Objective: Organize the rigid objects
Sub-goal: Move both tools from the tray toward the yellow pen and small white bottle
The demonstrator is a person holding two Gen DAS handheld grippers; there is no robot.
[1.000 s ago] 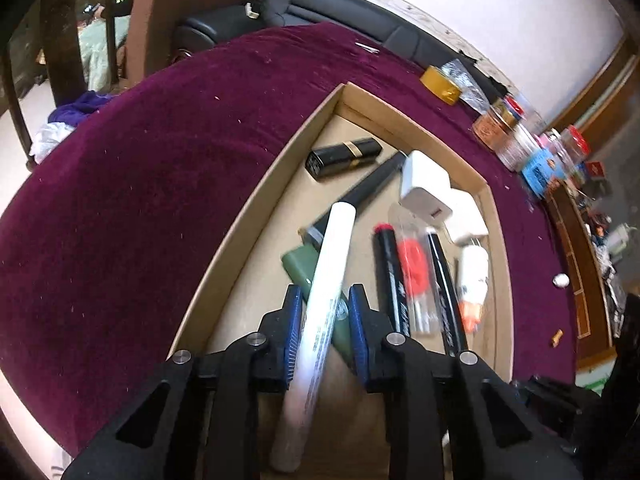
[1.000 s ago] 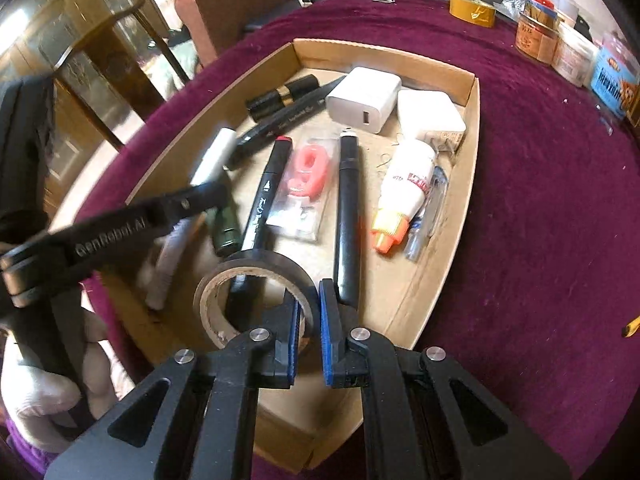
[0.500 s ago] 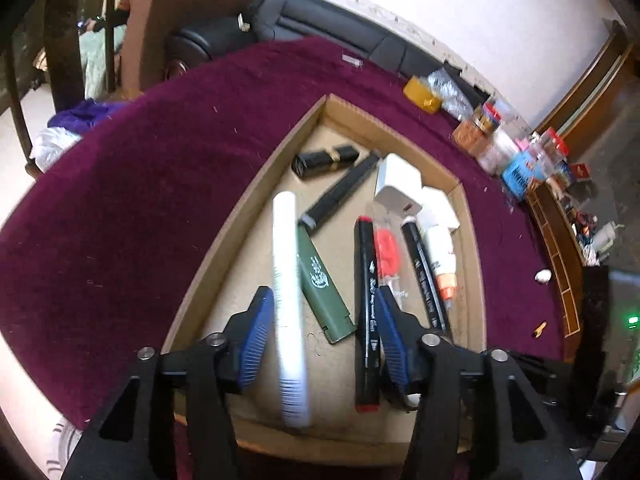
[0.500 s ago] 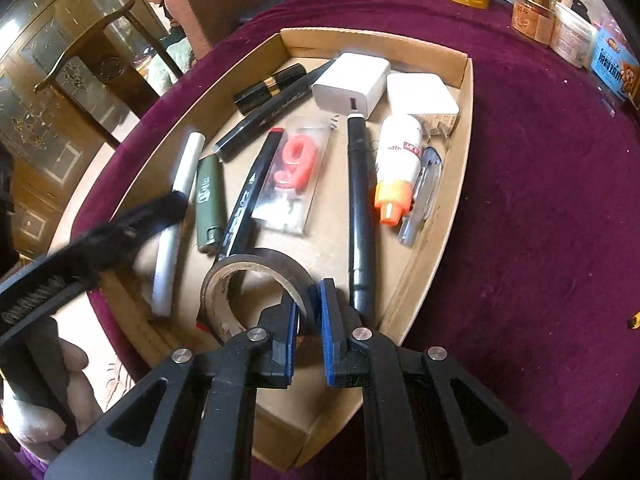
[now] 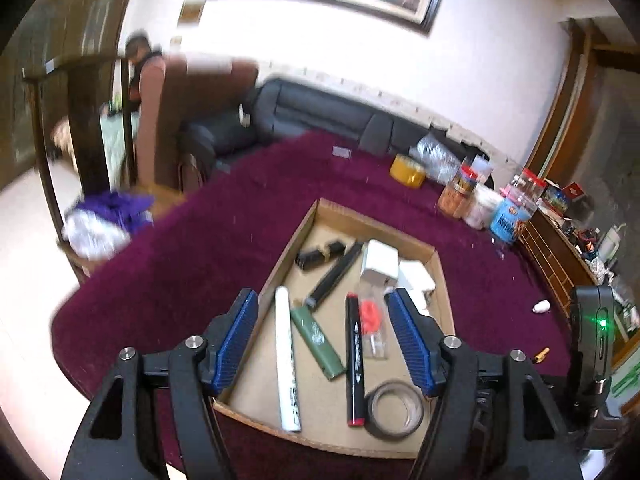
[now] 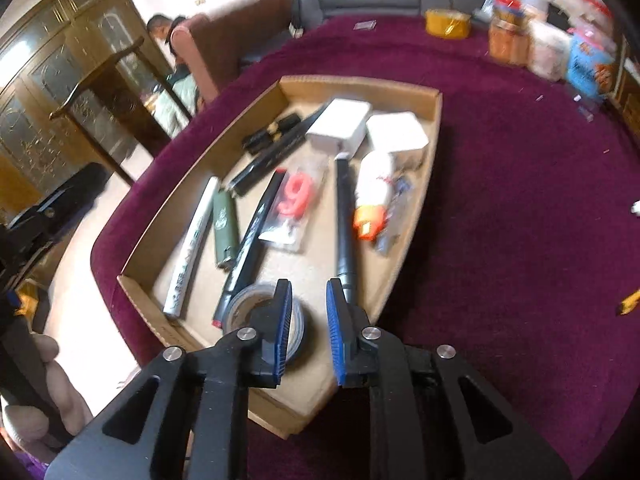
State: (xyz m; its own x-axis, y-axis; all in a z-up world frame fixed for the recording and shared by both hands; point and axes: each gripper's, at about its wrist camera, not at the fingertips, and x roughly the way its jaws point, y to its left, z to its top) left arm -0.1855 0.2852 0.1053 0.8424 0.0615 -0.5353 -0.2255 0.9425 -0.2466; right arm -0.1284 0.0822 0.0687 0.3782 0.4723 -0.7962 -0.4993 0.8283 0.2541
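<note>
A shallow cardboard tray (image 5: 445, 292) (image 6: 434, 148) lies on a purple-covered table. It holds a white tube (image 5: 287, 356) (image 6: 192, 244), a green lighter (image 5: 316, 336) (image 6: 223, 226), black markers (image 5: 354, 360) (image 6: 345, 216), a red number-9 candle pack (image 6: 294, 204), white chargers (image 6: 340, 126), a glue bottle (image 6: 372, 192) and a tape roll (image 5: 394, 408) (image 6: 256, 304). My left gripper (image 5: 324, 336) is open and empty, raised above the tray's near end. My right gripper (image 6: 306, 320) is open and empty just above the tape roll.
Jars (image 5: 460, 192) (image 6: 510, 40) and a yellow tape roll (image 5: 408, 170) (image 6: 446, 24) stand at the table's far edge. A brown chair (image 5: 192, 120) and a dark sofa (image 5: 312, 112) lie beyond. A small yellow item (image 6: 628, 304) lies on the cloth at right.
My left gripper let go of the white tube, opened wide and rose away. My right gripper let go of the tape roll, which now lies in the tray, and opened.
</note>
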